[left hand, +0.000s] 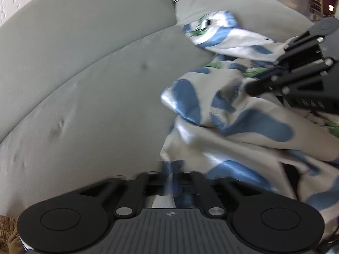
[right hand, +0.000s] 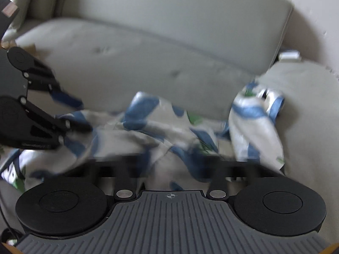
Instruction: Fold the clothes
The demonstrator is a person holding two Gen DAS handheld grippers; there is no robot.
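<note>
Crumpled white shirt (left hand: 243,122) with blue blotches, at 3 o'clock on grey sofa (left hand: 89,80); left gripper (left hand: 169,182) pinching its edge, right gripper (right hand: 169,165) closed on it.

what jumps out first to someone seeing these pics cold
A crumpled white garment with blue blotches and green bits lies heaped on the pale grey-green sofa seat, spilling toward the armrest. Two black two-finger grippers are at it: the left gripper is shut on a fold, and the right gripper noses into the heap.
</note>
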